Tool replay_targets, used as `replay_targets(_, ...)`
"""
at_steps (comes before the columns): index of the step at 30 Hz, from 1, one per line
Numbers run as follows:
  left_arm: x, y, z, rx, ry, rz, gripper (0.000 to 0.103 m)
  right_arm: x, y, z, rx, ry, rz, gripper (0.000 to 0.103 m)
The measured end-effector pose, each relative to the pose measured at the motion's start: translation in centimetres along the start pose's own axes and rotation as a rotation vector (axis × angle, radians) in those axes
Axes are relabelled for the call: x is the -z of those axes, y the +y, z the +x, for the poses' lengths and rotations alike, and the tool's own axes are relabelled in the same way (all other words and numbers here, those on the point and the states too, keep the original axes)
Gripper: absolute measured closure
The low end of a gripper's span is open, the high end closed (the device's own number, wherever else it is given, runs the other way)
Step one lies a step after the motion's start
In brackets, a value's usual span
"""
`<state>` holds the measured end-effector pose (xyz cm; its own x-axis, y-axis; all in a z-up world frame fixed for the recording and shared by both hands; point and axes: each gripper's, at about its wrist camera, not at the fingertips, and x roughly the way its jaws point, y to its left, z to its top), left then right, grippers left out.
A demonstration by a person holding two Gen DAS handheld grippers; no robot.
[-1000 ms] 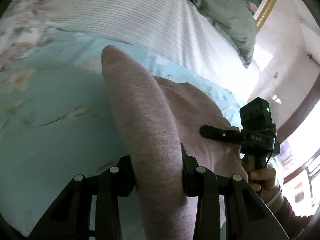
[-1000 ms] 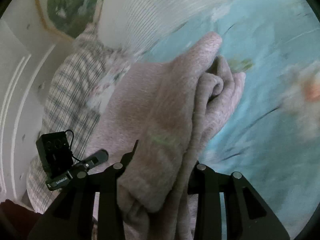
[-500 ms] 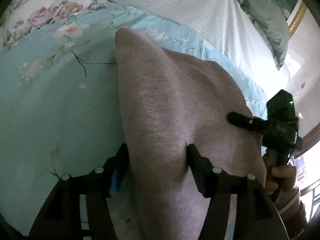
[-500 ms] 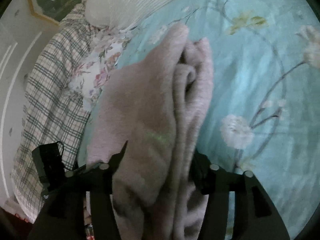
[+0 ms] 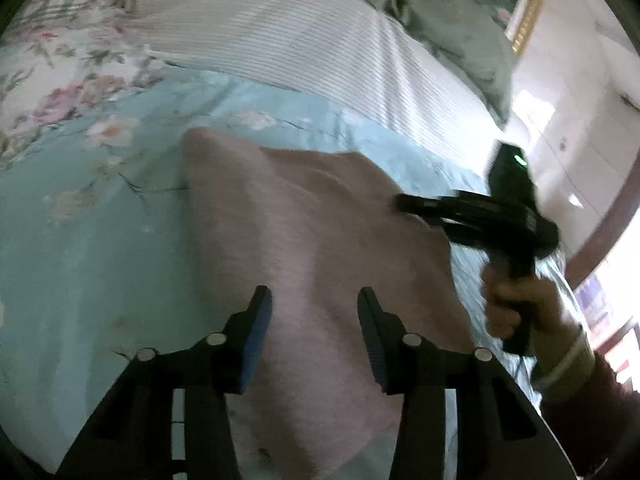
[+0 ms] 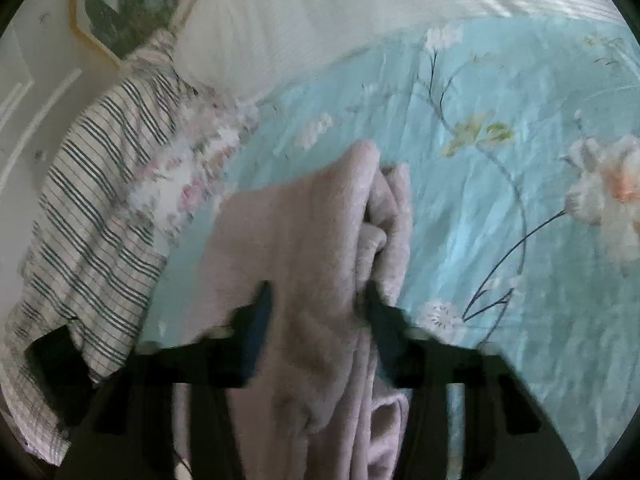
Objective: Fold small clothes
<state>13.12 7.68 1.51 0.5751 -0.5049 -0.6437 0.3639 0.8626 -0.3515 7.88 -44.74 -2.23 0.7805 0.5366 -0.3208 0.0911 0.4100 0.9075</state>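
A pinkish-grey knit garment lies folded on the light blue floral bedspread. My left gripper is open just above it, with fabric showing between the jaws but not pinched. My right gripper also stands open, its jaws on either side of the garment's bunched, layered edge. The right gripper also shows in the left wrist view, at the garment's right edge, held by a hand.
A white striped pillow and a green pillow lie beyond the garment. A plaid cloth and a floral sheet lie to the left in the right wrist view. A wall stands at the right.
Both grippers have opened and let go of the garment. It has come down from a raised fold and now lies flatter on the bedspread.
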Motion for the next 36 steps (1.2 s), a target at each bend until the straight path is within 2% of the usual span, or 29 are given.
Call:
replay_targets(1,0.3,-0.2,0.3,0.018,0.015,0.008,0.073,-0.2,0.1,0.2,0.000,0.007,-0.004,0.084)
replay_targets(3,0.4,-0.8,0.9,0.059,0.045,0.022,0.077,-1.0,0.6,-0.7,-0.041,-0.044,-0.023,0.088)
replay_targets(5,0.5,-1.7,1.4,0.066,0.064,0.052,0.077,-1.9,0.7,-1.7,-0.043,-0.084,-0.028,0.090)
replay_targets(8,1.1,-2.2,3.5,0.039,0.111,0.061,0.077,-3.0,-1.4,-0.5,-0.013,-0.041,0.028,0.090)
replay_targets(9,1.3,-2.2,4.1,0.025,0.129,0.056,0.077,-3.0,-2.4,0.3,0.002,-0.010,0.051,0.086)
replay_targets(11,1.7,-2.4,4.2,0.022,0.135,0.052,0.077,-2.4,-3.3,0.5,-0.011,0.016,0.086,0.084)
replay_targets(13,2.0,-2.5,3.5,0.030,0.128,0.058,0.077,-1.4,-3.4,-1.2,-0.039,-0.009,0.089,0.082)
replay_targets(16,2.4,-2.2,2.9,0.025,0.130,0.066,0.075,0.6,-2.6,-4.7,-0.076,-0.056,0.047,0.082)
replay_targets(19,2.9,-1.7,2.4,0.029,0.128,0.060,0.075,3.8,-1.0,-7.7,-0.141,-0.058,-0.024,0.081)
replay_targets(24,3.9,-1.6,1.9,0.009,0.133,0.093,0.075,7.9,0.4,-7.4,-0.113,0.056,-0.121,0.081)
replay_targets(29,4.5,-1.0,1.8,-0.006,0.141,0.099,0.075,8.6,0.2,-4.1,-0.055,0.194,-0.141,0.081)
replay_targets(31,4.7,-0.6,1.9,-0.029,0.144,0.106,0.079,9.1,0.6,-3.4,-0.099,0.260,-0.167,0.079)
replay_targets(32,4.8,-0.4,2.0,-0.038,0.146,0.107,0.080,9.2,0.8,-3.4,-0.122,0.270,-0.175,0.083)
replay_targets(33,4.8,-0.1,2.1,-0.037,0.149,0.103,0.081,9.3,1.0,-3.8,-0.143,0.272,-0.179,0.095)
replay_targets(36,4.7,0.6,2.0,-0.011,0.149,0.083,0.081,9.2,0.0,-6.2,-0.182,0.246,-0.142,0.095)
